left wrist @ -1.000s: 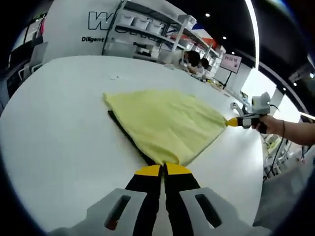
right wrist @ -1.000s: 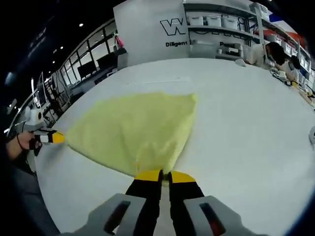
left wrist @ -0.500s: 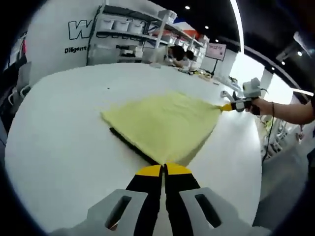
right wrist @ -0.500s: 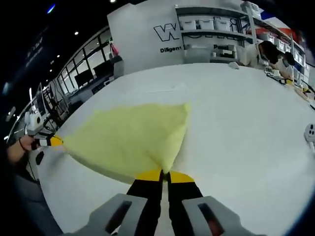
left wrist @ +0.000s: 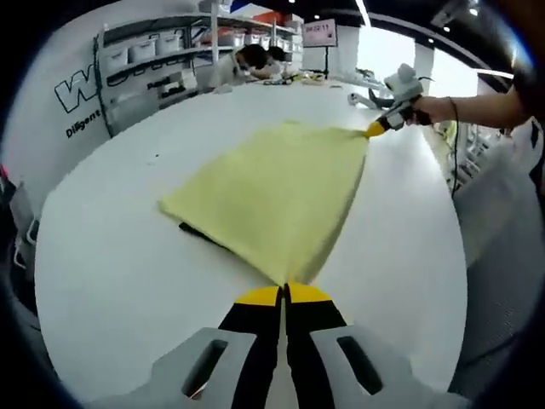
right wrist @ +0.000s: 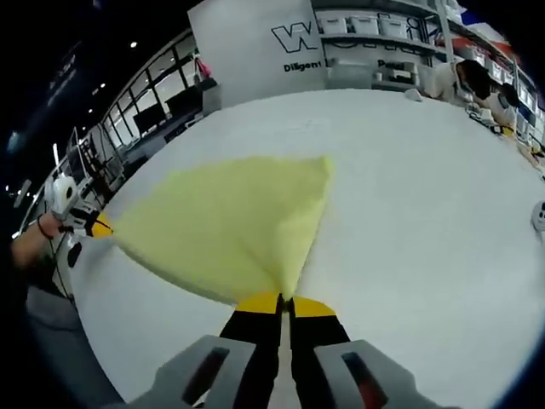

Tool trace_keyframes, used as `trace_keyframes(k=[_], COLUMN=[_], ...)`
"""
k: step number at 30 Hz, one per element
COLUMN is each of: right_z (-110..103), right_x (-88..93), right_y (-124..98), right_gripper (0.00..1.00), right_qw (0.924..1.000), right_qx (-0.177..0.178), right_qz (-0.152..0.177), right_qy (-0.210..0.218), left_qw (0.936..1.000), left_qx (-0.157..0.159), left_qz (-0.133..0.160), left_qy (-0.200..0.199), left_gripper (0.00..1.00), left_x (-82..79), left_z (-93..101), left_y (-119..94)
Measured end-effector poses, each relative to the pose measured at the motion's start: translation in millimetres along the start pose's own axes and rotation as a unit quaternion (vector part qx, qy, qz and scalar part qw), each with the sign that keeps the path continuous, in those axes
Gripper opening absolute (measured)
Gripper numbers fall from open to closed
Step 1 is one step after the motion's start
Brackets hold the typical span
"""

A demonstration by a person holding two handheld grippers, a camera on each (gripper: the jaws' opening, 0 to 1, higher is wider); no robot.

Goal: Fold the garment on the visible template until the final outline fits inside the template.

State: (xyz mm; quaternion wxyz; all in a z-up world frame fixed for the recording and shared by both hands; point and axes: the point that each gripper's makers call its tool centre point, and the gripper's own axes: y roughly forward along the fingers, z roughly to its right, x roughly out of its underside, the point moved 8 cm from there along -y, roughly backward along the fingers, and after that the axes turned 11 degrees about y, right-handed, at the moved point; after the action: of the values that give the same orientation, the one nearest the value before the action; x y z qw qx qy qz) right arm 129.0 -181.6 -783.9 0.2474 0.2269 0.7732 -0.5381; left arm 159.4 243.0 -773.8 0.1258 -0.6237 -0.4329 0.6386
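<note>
A pale yellow garment point(left wrist: 272, 192) is stretched above a white table point(left wrist: 111, 281), held at two corners. My left gripper point(left wrist: 283, 294) is shut on its near corner in the left gripper view, and the right gripper point(left wrist: 375, 129) pinches the far corner at the upper right. A dark strip of the template point(left wrist: 200, 233) peeks out under the cloth's left edge. In the right gripper view the garment point(right wrist: 230, 226) fans out from my right gripper point(right wrist: 282, 302), shut on its corner. The left gripper point(right wrist: 98, 227) holds the corner at the far left.
Shelving with white bins point(left wrist: 149, 55) and a lettered wall stand beyond the table. People sit at a far bench point(left wrist: 255, 60). A person's forearm point(left wrist: 477, 106) reaches in from the right. A small white object point(right wrist: 536, 217) lies at the table's right edge.
Both grippers have lifted and swung with the garment, which now hangs taut between them. Less of the dark template shows. Both stay shut on their corners.
</note>
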Motion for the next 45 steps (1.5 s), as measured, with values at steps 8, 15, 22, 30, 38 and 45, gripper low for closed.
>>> trace_keyframes(k=[8, 15, 22, 30, 38, 45], right_z=[-3, -6, -7, -20, -29, -33], right_x=[3.9, 6.8, 10.7, 19.4, 26.7, 20.3], right_y=[1, 0, 0, -1, -2, -7], right_gripper=[0.00, 0.00, 0.00, 0.00, 0.00, 0.12], right_qw=[0.9998, 0.9995, 0.9995, 0.9984, 0.9975, 0.9990], right_qx=[0.008, 0.010, 0.004, -0.013, -0.025, -0.019], right_qz=[-0.014, -0.023, -0.027, -0.044, -0.056, -0.022], right_qy=[-0.015, -0.017, -0.019, -0.032, -0.034, -0.034], left_qw=[0.9988, 0.9991, 0.9993, 0.9985, 0.9980, 0.9982], left_qx=[-0.013, -0.015, -0.023, -0.035, -0.040, -0.054], left_qz=[-0.027, -0.032, -0.029, -0.035, -0.036, 0.006], left_qy=[0.038, 0.025, 0.002, -0.023, -0.034, -0.024], left_gripper=[0.00, 0.00, 0.00, 0.00, 0.00, 0.01], left_x=[1.8, 8.4, 16.6, 30.1, 40.6, 32.6], left_z=[0.8, 3.8, 7.3, 15.7, 25.1, 30.5], left_y=[2, -1, -9, -23, -33, -34])
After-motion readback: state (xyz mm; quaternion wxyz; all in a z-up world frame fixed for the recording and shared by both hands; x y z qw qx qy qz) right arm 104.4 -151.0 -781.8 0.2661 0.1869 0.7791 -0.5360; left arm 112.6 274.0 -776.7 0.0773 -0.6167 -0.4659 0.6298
